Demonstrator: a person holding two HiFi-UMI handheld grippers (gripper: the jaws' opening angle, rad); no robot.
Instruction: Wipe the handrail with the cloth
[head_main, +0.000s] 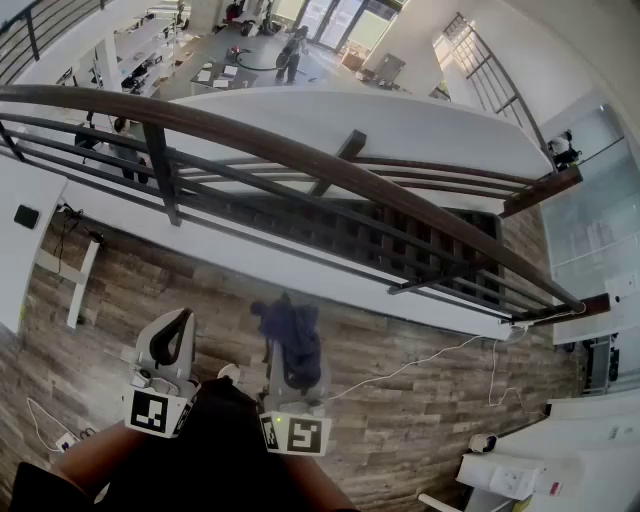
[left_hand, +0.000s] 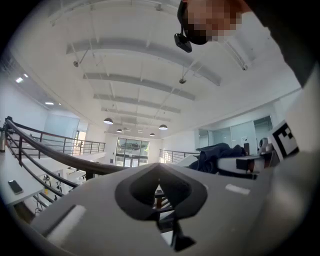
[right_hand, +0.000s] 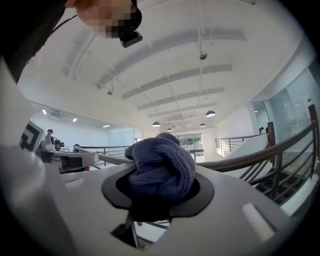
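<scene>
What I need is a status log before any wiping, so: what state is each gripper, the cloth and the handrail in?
left gripper: shut, nothing between its jaws.
right gripper: shut on the cloth.
cloth: bunched up, clamped in the right gripper, clear of the handrail.
handrail: apart from both grippers, no cloth on it.

No legible text or numbers, square coded markers (head_main: 150, 411) on left tool (head_main: 180, 322), right tool (head_main: 292, 350)
</scene>
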